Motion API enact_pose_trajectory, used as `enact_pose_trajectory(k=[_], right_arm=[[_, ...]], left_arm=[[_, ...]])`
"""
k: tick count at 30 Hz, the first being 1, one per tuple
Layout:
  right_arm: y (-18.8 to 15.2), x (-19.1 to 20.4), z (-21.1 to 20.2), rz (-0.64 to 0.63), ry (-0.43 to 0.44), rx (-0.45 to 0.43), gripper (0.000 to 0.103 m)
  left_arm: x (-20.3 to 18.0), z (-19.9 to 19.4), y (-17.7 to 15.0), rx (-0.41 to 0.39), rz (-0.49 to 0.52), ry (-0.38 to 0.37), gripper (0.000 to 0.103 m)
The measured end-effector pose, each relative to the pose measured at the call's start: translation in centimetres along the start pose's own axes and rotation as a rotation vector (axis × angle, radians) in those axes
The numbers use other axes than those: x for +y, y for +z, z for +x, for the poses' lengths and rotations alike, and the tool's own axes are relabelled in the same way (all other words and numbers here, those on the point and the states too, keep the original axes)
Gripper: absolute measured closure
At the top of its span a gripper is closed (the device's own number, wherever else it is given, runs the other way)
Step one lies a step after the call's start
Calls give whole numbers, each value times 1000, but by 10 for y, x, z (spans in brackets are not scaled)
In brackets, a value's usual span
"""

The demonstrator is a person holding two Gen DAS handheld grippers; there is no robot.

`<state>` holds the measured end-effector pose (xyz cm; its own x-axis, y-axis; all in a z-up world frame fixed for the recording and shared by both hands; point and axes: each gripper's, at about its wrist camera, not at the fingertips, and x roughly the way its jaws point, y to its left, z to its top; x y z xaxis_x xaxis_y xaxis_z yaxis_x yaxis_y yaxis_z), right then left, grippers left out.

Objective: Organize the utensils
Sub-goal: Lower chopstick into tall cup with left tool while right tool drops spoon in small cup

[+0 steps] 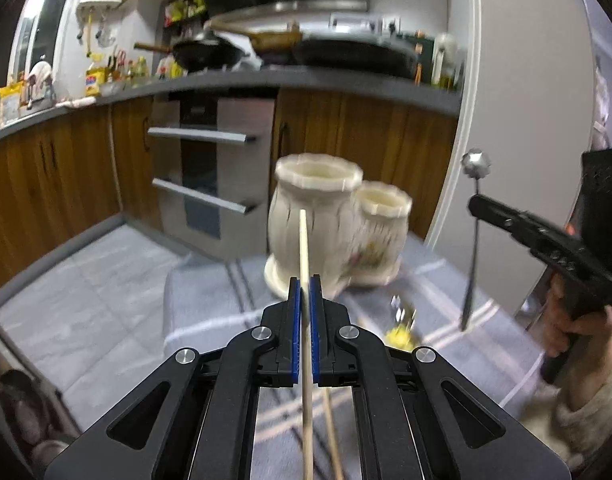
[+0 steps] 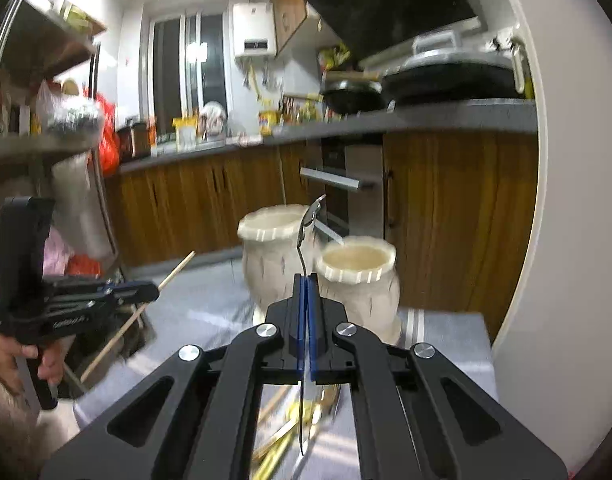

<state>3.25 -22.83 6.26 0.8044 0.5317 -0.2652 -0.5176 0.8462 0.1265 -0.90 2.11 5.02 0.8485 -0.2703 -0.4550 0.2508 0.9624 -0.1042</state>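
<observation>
While left claw clamps chopstick upright, holder lies straight ahead, tall opening above tip. Right claw grips spoon, short pot nearest.

1. Faint white lettering runs along the side of the left gripper in the right wrist view; motion blur leaves it unreadable.
2. No other text can be read.
</observation>
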Motion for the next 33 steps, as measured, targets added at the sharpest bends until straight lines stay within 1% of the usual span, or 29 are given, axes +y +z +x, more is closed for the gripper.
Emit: enact_pose_trajectory(k=[1, 7, 8, 10, 13, 15, 16, 18, 20, 22, 24, 26, 29, 33], right_arm=[[9, -3, 3, 8, -5, -23, 102], [52, -18, 28, 58, -48, -138, 102], [59, -21, 32, 69, -57, -163, 102], [69, -25, 40, 84, -72, -185, 102], [75, -31, 55, 109, -106, -212, 102], [72, -36, 62, 131, -139, -236, 102], [68, -39, 64, 143, -153, -245, 102], [59, -43, 71, 161, -182, -258, 102], [49, -50, 74, 174, -189, -274, 102], [43, -52, 77, 186, -174, -267, 102], [40, -54, 85, 193, -161, -228, 102], [35, -58, 94, 201, -150, -173, 102], [29, -63, 100, 225, -127, -114, 102], [21, -66, 108, 239, -128, -52, 102]], left_arm=[[2, 0, 7, -13, -2, -7, 98], [-4, 11, 73, -165, -14, -47, 98], [-5, 15, 86, -192, -20, -50, 98], [-8, 27, 107, -226, -27, -47, 98], [-12, 48, 133, -286, -46, -42, 98], [-15, 64, 143, -352, -40, -8, 98], [-16, 69, 146, -371, -33, 2, 98], [-18, 87, 152, -384, -24, 49, 98], [-15, 99, 154, -384, -44, 46, 98], [-13, 111, 153, -378, -46, 46, 98], [-14, 119, 149, -384, -11, 72, 98], [-13, 123, 143, -382, 1, 81, 98], [-5, 122, 132, -365, -27, 53, 98], [-3, 114, 114, -330, -12, 58, 98]])
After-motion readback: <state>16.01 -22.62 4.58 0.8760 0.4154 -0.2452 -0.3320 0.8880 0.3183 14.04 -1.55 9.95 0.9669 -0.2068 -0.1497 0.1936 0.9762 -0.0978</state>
